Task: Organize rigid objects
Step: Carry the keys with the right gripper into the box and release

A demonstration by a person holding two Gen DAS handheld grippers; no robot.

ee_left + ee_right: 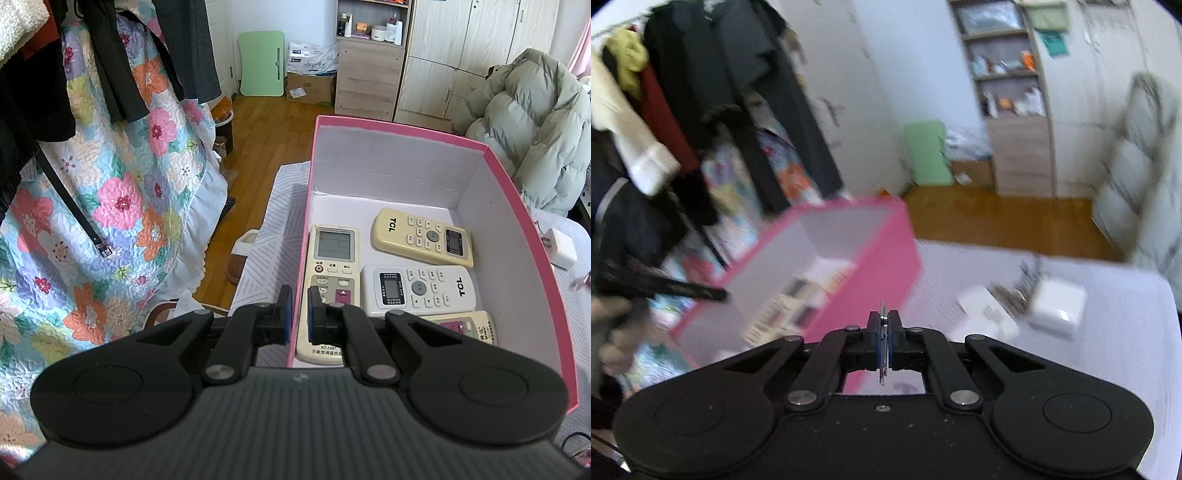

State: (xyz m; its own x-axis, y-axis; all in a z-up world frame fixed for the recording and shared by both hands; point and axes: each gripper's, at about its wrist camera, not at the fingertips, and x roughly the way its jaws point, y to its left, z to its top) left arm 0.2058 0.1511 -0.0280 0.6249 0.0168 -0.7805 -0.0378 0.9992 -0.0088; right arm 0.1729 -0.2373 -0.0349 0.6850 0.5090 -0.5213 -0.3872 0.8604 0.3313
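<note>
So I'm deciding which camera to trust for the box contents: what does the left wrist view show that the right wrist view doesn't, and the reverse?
Only the left wrist view: four remotes sharply, two marked TCL, a KT-109 remote along the left wall, and a fourth partly hidden; the left tool with a small gap between its pads, apparently empty.

Only the right wrist view: the right tool shut on a thin flat metal piece, plus two white adapters on the cloth, though blurred.

Both: the pink box, wooden floor, shelf unit, hanging clothes.
</note>
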